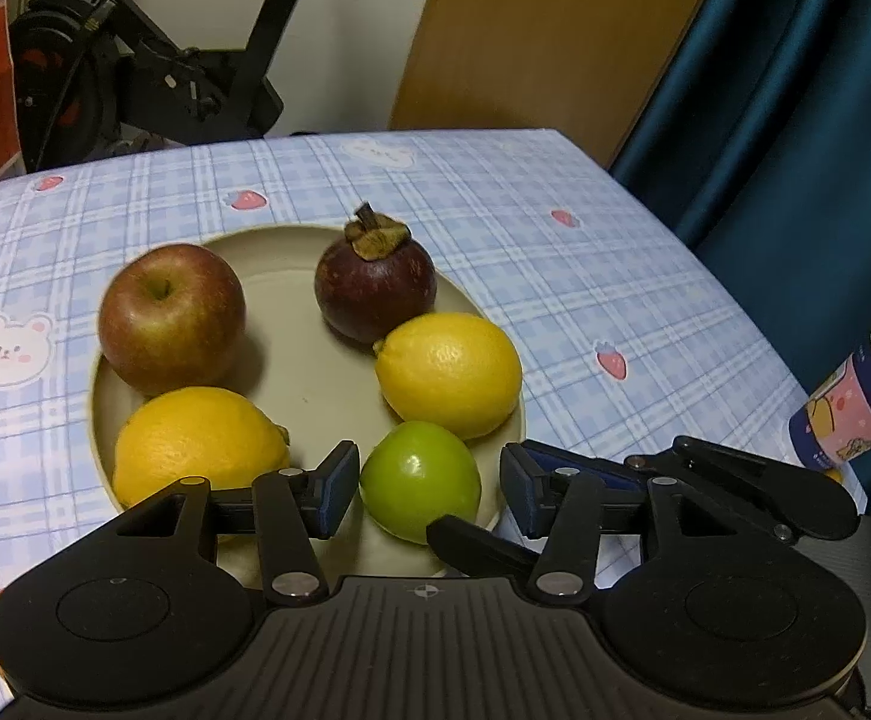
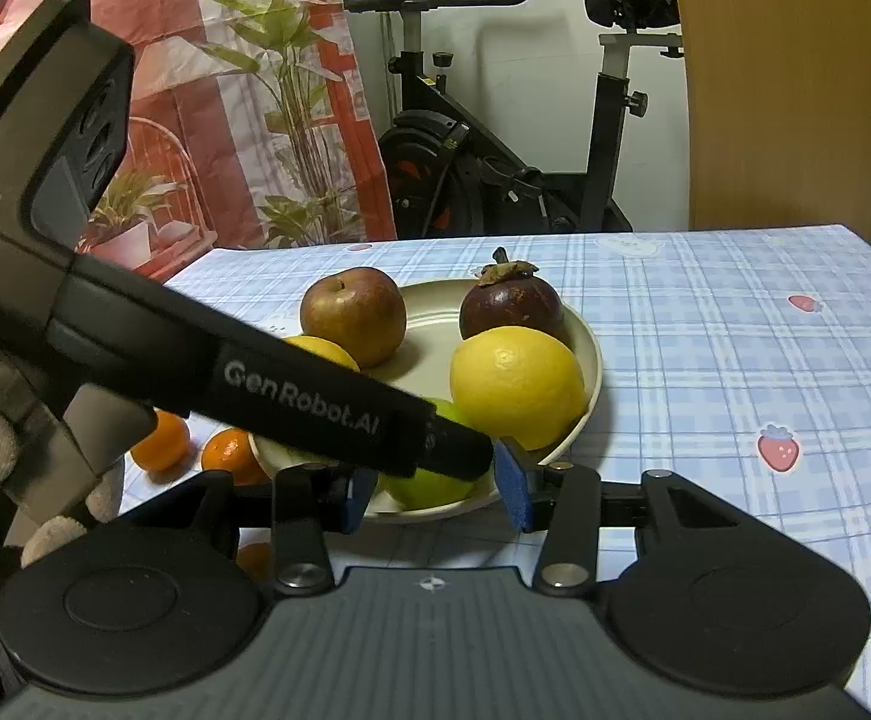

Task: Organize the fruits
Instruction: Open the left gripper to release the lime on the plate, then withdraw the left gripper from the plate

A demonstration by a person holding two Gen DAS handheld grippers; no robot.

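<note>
A beige plate point(image 1: 279, 252) holds a red apple point(image 1: 171, 318), a dark mangosteen point(image 1: 375, 288), two lemons point(image 1: 447, 375) point(image 1: 195, 444) and a small green fruit point(image 1: 420, 480) at its near rim. My left gripper point(image 1: 429, 489) is open around the green fruit; a gap shows at the right pad. In the right wrist view, my right gripper point(image 2: 438, 495) stands open at the plate's point(image 2: 594, 360) near rim. The left gripper's black finger point(image 2: 315, 402) crosses in front and covers most of the green fruit point(image 2: 429, 489). Nothing is seen pressed between the right pads.
The table has a blue checked cloth point(image 1: 555, 276). Several oranges point(image 2: 159, 444) lie on it left of the plate. A printed paper cup point(image 1: 855, 408) stands at the right edge. An exercise bike point(image 2: 495, 150) and a wooden board point(image 1: 555, 30) stand behind the table.
</note>
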